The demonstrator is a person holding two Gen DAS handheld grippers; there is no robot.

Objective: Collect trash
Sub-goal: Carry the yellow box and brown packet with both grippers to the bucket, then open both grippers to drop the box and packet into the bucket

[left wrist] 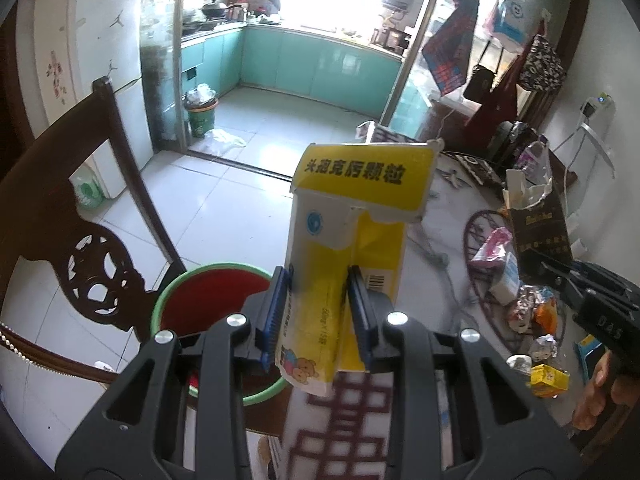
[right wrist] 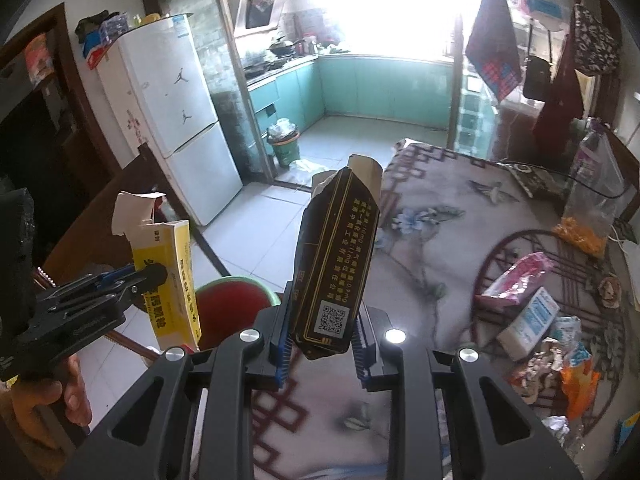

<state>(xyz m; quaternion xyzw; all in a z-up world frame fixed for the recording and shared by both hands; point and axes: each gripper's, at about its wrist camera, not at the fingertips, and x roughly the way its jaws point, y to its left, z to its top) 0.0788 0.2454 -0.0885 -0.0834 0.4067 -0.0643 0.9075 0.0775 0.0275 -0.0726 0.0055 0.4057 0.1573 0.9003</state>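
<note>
My left gripper (left wrist: pixel 318 280) is shut on a torn yellow and white medicine box (left wrist: pixel 352 216), held upright at the table's left edge, next to the red bin with a green rim (left wrist: pixel 208 300). The same box (right wrist: pixel 168 280) and left gripper (right wrist: pixel 132 276) show at the left of the right wrist view. My right gripper (right wrist: pixel 322 320) is shut on a crumpled black carton with gold print (right wrist: pixel 336 264), held above the table to the right of the bin (right wrist: pixel 232 300). The black carton (left wrist: pixel 536 220) and right gripper (left wrist: pixel 556 276) show at the right of the left wrist view.
The table has a patterned cloth (right wrist: pixel 432 240). Trash lies at its right: pink wrapper (right wrist: pixel 516 276), white packet (right wrist: pixel 528 320), orange wrappers (right wrist: pixel 576 380), small yellow box (left wrist: pixel 550 380). A dark wooden chair (left wrist: pixel 80 248) stands left of the bin. A fridge (right wrist: pixel 176 120) and a kitchen bin (right wrist: pixel 284 144) stand beyond.
</note>
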